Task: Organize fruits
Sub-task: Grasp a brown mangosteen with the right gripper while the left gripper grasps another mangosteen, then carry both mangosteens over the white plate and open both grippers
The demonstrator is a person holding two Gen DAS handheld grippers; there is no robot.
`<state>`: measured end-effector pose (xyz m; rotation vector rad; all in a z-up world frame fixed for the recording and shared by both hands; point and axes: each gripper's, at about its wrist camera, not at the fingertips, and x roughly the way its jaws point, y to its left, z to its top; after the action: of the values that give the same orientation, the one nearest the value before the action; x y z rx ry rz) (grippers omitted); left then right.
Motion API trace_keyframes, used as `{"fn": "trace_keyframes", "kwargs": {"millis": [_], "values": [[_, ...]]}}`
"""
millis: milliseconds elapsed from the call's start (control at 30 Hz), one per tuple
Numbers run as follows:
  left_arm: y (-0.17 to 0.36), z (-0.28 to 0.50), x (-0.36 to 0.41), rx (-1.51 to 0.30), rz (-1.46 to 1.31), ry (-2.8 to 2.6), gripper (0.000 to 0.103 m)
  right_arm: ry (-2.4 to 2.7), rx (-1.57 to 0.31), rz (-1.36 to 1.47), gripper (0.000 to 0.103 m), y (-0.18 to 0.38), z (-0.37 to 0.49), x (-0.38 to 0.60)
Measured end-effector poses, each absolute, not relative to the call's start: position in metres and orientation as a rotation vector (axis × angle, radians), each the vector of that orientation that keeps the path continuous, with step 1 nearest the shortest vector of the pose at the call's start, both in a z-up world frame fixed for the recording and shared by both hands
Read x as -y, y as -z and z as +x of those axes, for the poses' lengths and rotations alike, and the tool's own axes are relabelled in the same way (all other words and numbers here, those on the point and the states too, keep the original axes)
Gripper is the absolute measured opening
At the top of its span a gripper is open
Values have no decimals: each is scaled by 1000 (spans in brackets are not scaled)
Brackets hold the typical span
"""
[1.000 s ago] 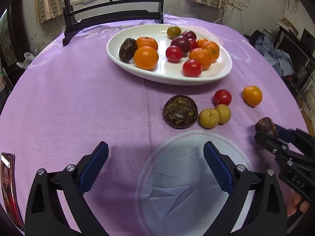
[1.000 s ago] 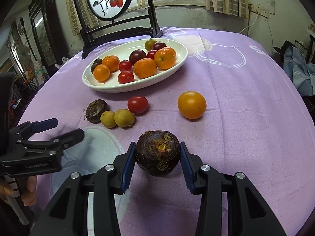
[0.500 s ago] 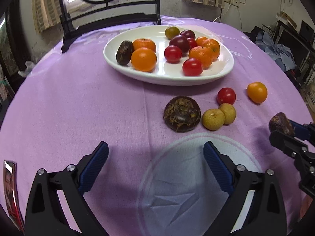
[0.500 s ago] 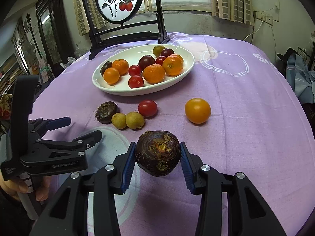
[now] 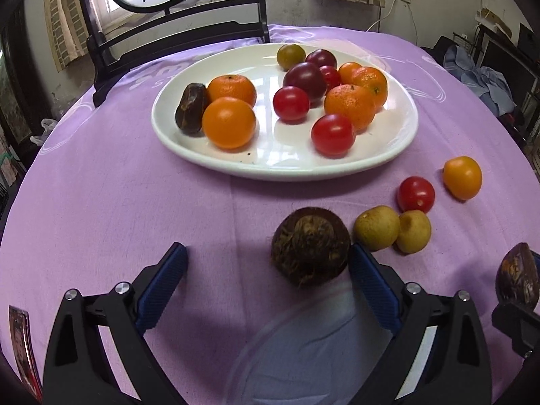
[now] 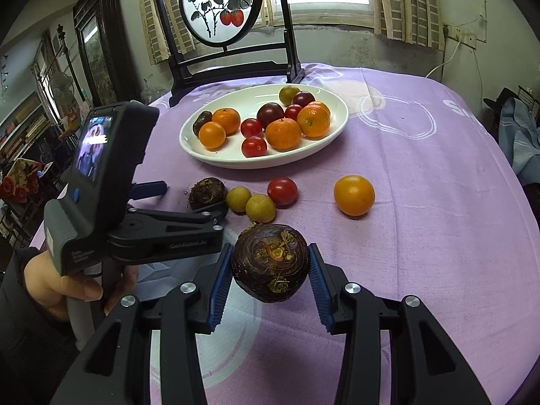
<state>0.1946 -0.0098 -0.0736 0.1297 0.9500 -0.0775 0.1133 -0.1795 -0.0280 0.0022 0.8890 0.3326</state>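
A white oval plate [image 5: 398, 155] [image 6: 189, 141] holds several oranges, red tomatoes and dark fruits. On the purple cloth lie a dark brown water chestnut [image 5: 310, 246] [image 6: 206, 193], two yellow-green fruits [image 5: 376, 231] [image 6: 260, 207], a red tomato [image 5: 415, 194] [image 6: 282, 191] and an orange fruit [image 5: 461, 177] [image 6: 353, 195]. My left gripper [image 5: 266, 266] [image 6: 189, 199] is open, the chestnut just inside its right finger. My right gripper [image 6: 270, 270] is shut on a second dark chestnut [image 6: 270, 263] [image 5: 518, 276], held above the cloth.
A dark wooden stand with a round painted screen [image 6: 221, 3] stands at the table's far edge behind the plate. Clothes [image 6: 519, 131] lie off the table at right. A pale circle pattern [image 5: 320, 347] marks the cloth near me.
My left gripper has moved forward and right, so the lying chestnut now sits by its right finger. My right gripper has lifted with its chestnut still held.
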Motion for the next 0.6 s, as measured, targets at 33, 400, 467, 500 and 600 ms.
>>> {"fn": "trace_keyframes", "kwargs": {"millis": [33,400,467,500,600], "values": [[73,195,11,-948,133,85,91,-330,-893,1,45,29,114,179],[64,183,20,-956,106,178,42,-320,-911,-2,45,35,118,179],[61,180,13,-966,72,174,42,-318,-909,-1,45,35,118,179],[58,177,9,-969,55,175,42,-317,-909,-1,45,35,118,179],[53,168,1,-975,15,190,42,-318,-903,-3,45,34,117,179]]}}
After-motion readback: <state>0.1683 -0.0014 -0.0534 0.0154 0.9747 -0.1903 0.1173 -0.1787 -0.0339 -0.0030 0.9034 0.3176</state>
